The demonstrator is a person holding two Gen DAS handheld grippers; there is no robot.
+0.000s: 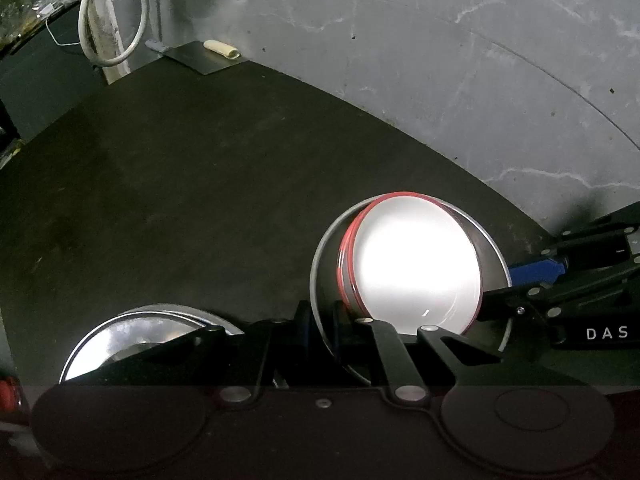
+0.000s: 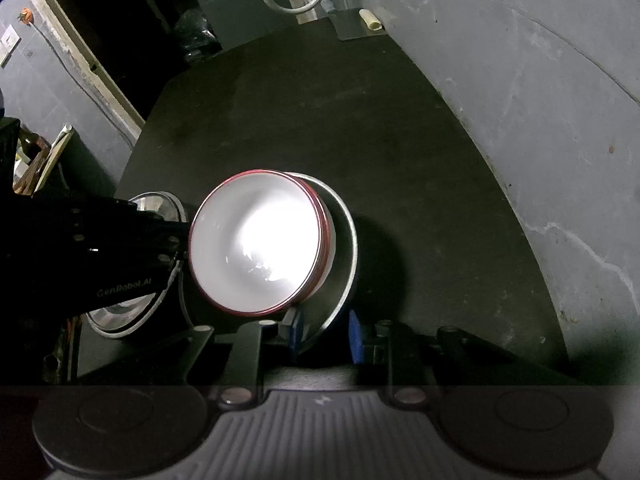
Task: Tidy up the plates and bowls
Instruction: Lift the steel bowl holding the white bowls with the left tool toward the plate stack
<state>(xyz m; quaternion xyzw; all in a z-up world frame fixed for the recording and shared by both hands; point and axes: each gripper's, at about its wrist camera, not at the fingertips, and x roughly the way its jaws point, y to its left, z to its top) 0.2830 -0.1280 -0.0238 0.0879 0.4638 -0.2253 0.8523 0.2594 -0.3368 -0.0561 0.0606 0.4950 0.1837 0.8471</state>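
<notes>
Dark countertop [image 2: 320, 120] w/ grey wall behind: both grippers, left [image 1: 320, 320] and right [image 2: 324, 328], clenched on steel plate [image 2: 348, 240] rim, apparently steadying stacked red-rimmed bowls [image 2: 260, 248] for carrying.

The stacked bowls [image 2: 260, 244] sit inside the metal plate [image 2: 348, 248] on the table [image 2: 320, 112]. A second metal dish [image 1: 136, 336] lies at their nine o'clock. A flat sheet [image 2: 354, 24] lies far off at twelve o'clock, by the wall [image 2: 540, 60].

Left gripper [image 1: 320, 328] hides steel plate's [image 1: 320, 256] near rim.
</notes>
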